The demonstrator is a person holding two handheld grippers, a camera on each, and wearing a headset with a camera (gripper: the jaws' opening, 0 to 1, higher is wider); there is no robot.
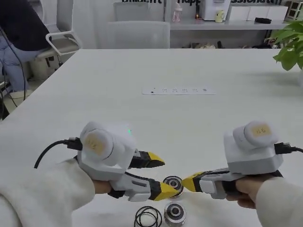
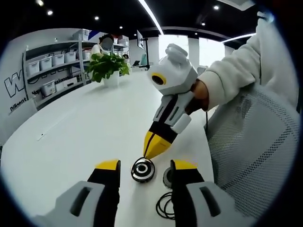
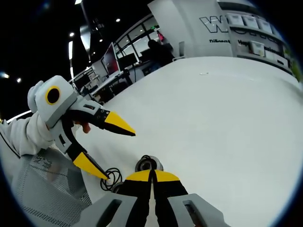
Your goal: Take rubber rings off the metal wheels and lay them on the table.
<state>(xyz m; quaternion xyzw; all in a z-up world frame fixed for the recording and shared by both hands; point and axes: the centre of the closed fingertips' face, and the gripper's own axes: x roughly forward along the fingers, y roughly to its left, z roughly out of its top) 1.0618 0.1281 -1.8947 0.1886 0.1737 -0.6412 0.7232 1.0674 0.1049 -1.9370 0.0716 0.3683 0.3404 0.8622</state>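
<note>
Left gripper view: the silver metal wheel (image 2: 142, 170), dark band round its rim, sits at lower centre on the white surface (image 2: 85, 123), squarely between the spread-open fingers of my left gripper (image 2: 146, 166). My right gripper (image 2: 148, 151) reaches in from upper right, fingers pinched together on nothing, tip at the wheel's far rim. Left looks set to clamp, right to peel. Loose black rubber rings (image 2: 163, 208) lie near.

A white power strip (image 1: 178, 91) lies flat, out in the middle; a leafy potted plant (image 1: 289, 45) stands at the right edge; a grey chair (image 1: 137, 34) sits at the far side, another chair (image 1: 61, 43) to its left; a pink bottle (image 1: 177, 13) stands on the back counter (image 1: 236, 24); shelves (image 2: 49, 71) hold white bins.
</note>
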